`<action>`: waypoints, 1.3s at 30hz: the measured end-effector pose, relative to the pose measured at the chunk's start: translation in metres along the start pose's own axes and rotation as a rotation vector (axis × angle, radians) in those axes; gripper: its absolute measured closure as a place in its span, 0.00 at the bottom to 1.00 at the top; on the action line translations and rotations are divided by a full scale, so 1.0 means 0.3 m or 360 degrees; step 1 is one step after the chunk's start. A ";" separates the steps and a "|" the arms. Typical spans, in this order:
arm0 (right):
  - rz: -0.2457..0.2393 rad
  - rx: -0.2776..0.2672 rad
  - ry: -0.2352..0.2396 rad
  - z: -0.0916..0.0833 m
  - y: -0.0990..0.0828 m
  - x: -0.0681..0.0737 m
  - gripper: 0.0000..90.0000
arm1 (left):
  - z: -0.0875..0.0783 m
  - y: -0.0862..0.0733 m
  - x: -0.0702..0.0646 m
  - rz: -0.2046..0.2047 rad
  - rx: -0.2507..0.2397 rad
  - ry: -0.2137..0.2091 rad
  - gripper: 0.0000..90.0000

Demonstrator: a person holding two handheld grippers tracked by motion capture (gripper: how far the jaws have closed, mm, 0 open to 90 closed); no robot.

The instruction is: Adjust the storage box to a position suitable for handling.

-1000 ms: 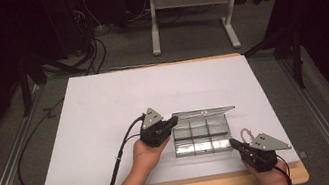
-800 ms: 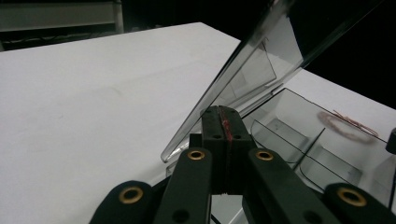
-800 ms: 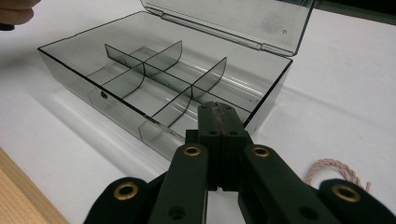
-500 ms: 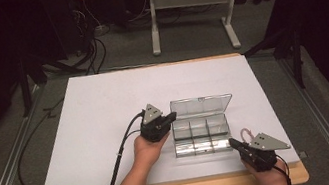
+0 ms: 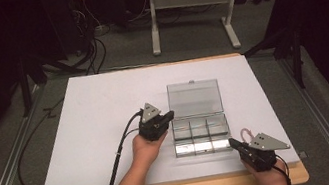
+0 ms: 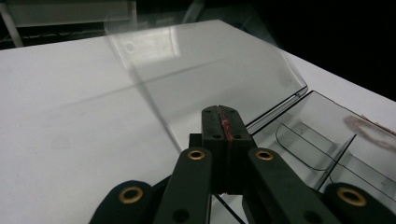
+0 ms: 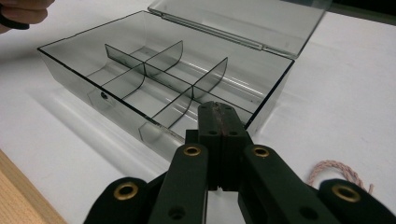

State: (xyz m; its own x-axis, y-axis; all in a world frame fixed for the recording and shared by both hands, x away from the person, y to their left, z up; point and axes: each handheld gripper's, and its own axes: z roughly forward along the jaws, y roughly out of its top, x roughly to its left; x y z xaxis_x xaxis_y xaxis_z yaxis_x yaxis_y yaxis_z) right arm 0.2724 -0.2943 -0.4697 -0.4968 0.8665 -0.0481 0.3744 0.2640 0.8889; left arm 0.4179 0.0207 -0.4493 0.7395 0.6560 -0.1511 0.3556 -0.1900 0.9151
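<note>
A: How far along does this look?

B: The clear box [image 5: 200, 134] sits on the white table [image 5: 98, 134], toward the near right side, and its lid [image 5: 195, 98] is already swung up and back on its hinge. So the opening looks done. Filling it, I'd judge, is what's left.

A: Anything inside?

B: No. The dividers split it into small compartments, and in the right gripper view every one I can see into is bare [image 7: 154, 84].

A: And the grippers?

B: The left gripper [image 5: 166, 119] rests at the box's left edge, its jaws pressed together on nothing; they look the same in its own view [image 6: 223, 122]. The right gripper [image 5: 235, 142] waits at the near right corner of the box, jaws also pinched together and empty.

A: What might go in?

B: A pinkish twisted loop of cord [image 7: 337, 171] lies on the table just beside the right gripper, outside the box. That's my guess, nothing more.
</note>
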 end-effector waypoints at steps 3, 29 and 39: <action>0.0002 -0.0001 0.0001 0.001 0.000 0.001 1.00 | -0.016 -0.025 0.001 0.0000 0.0025 0.0007 1.00; 0.0133 -0.0063 -0.0272 -0.086 -0.034 -0.132 1.00 | -0.108 -0.187 -0.093 0.0062 0.0287 -0.0091 1.00; 0.0164 -0.0029 -0.0320 -0.090 -0.054 -0.166 1.00 | -0.111 -0.189 -0.106 0.0081 0.0277 -0.0106 1.00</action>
State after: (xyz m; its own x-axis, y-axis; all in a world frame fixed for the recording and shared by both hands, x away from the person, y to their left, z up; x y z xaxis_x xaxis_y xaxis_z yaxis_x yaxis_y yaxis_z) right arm 0.2700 -0.3530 -0.4694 -0.2902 0.9559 -0.0449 0.3999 0.1637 0.9018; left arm 0.3550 0.0350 -0.4839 0.7931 0.5938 -0.1357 0.4058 -0.3490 0.8447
